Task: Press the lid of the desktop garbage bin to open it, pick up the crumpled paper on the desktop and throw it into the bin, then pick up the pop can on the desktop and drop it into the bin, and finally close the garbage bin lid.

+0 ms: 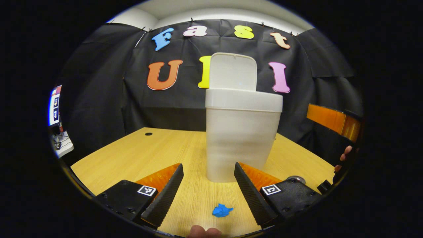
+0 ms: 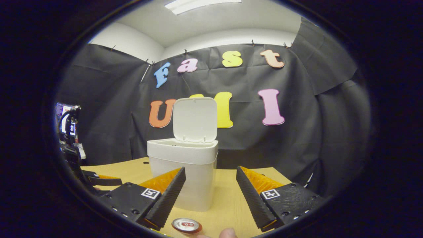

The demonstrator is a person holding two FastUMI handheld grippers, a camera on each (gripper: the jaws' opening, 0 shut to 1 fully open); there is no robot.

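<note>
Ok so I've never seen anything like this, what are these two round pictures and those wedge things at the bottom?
Each picture comes from a camera riding on a hand-held claw; a person holds one in each hand. The wedges are each claw's two fingers. The left claw is open, holding nothing, above a blue crumpled paper on the wooden table. The right claw is also open, with a pop can lying below it. Both face a white bin whose lid stands open.
</note>
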